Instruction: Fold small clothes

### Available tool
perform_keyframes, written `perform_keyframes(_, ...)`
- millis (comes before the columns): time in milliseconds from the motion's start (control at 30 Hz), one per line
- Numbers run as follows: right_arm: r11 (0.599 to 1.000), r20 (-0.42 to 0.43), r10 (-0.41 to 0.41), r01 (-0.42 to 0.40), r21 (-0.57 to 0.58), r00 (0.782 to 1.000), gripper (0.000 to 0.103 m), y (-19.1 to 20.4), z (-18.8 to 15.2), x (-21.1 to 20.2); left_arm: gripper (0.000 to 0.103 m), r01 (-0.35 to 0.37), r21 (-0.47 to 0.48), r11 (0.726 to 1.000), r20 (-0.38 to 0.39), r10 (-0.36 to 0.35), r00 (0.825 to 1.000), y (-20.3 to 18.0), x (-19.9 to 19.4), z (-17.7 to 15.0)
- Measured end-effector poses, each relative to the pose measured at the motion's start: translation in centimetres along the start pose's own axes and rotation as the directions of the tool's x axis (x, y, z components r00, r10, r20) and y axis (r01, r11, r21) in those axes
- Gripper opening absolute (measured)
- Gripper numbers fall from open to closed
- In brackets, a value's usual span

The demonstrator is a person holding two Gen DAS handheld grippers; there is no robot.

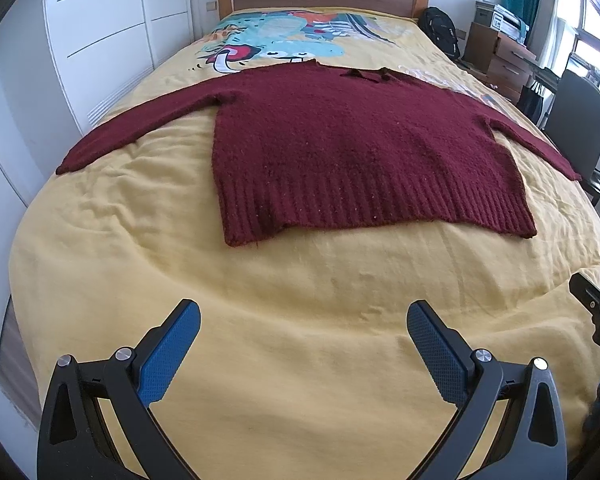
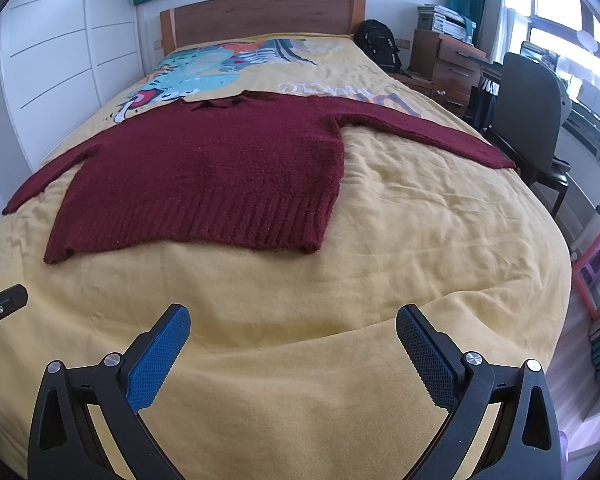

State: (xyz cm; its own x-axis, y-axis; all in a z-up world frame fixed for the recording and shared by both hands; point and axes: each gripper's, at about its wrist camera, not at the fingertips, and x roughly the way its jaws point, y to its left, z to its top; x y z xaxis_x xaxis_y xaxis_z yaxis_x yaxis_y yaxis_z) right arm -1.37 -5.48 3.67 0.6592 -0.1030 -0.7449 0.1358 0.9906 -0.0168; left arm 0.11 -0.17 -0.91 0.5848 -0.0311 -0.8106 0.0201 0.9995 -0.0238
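Note:
A dark red knitted sweater [image 1: 356,140] lies flat on the yellow bedspread [image 1: 300,300], both sleeves spread out to the sides, ribbed hem toward me. It also shows in the right wrist view [image 2: 204,176]. My left gripper [image 1: 304,312] is open and empty, hovering over bare bedspread short of the hem. My right gripper [image 2: 294,316] is open and empty, also short of the hem, off the sweater's right corner. Part of the right gripper [image 1: 596,308] shows at the left wrist view's right edge.
A wooden headboard [image 2: 260,16] stands at the far end. White wardrobe doors [image 1: 100,20] run along the left. A black backpack [image 2: 380,44], wooden drawers [image 2: 448,60] and a dark office chair [image 2: 528,112] stand to the right of the bed.

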Motion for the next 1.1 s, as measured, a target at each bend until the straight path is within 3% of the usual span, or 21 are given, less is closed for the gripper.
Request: perform_keyframes(1100, 1.0, -0.001, -0.002, 0.002, 0.0, 1.0, 0.103, 0.01, 0.06, -0.09, 0.102, 0.012, -0.002, 1.0, -0.019, -0.012, 1.0, 0.35, 0.17, 0.02)
